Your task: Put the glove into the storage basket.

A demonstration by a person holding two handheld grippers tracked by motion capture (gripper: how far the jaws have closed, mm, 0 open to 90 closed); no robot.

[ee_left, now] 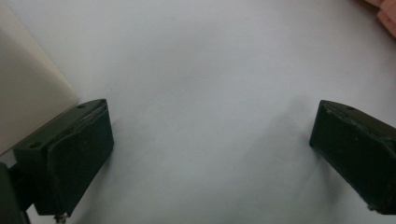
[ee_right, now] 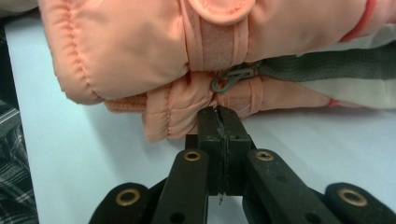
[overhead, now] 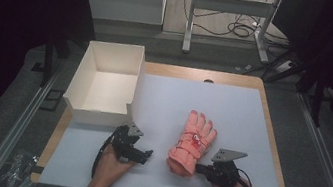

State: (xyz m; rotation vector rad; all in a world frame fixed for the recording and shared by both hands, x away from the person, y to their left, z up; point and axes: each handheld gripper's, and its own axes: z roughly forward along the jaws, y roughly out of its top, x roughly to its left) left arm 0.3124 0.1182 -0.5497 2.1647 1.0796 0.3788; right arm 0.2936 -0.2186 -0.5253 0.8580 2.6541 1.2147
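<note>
Surface: pale blue-grey mat [overhead: 232,114] laid over a wooden table, dark floor and cables beyond; an open white cardboard box [overhead: 105,84] is set at the far left corner.
Thing in hand: a padded salmon-pink winter glove [overhead: 193,143] is laid flat near the middle of the mat, fingers pointing away, cuff toward the person.
Right gripper [ee_right: 219,116]: jaws are seen pressed together with nothing between them; the tips are held at the glove's cuff edge, just below a small grey metal clip [ee_right: 232,77].
Left gripper [ee_left: 210,154]: jaws are spread wide over bare mat, beside the box, well apart from the glove.
Handling: judged light, soft and compressible, not fragile; quilted fabric may slide on the mat.
Hold: the thick cuff or strap is judged best pinched; loose fingers would flop.
</note>
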